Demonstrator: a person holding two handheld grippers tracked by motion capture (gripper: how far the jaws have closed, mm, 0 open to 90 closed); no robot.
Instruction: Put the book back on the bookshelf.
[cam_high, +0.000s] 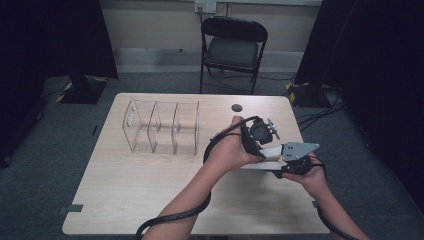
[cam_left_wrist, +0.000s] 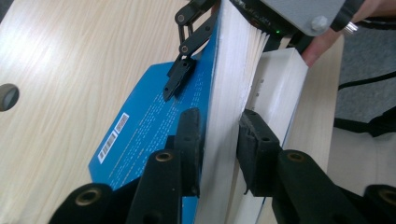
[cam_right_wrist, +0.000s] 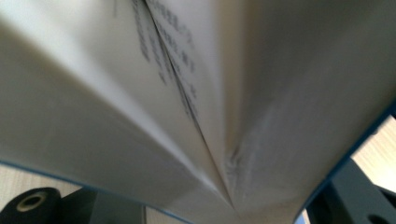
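One blue-covered paperback book (cam_left_wrist: 154, 121) at table's (cam_high: 150, 190) four o'clock, clamped by two tools: left tool (cam_left_wrist: 219, 135), right tool (cam_high: 280, 161).

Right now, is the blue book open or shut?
Partly open. In the right gripper view the book's pages fan apart around a gap, and in the left gripper view the page block splits beyond the left gripper.

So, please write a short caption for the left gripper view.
Left gripper fingers clamp part of a blue-covered paperback book above the light wooden table.
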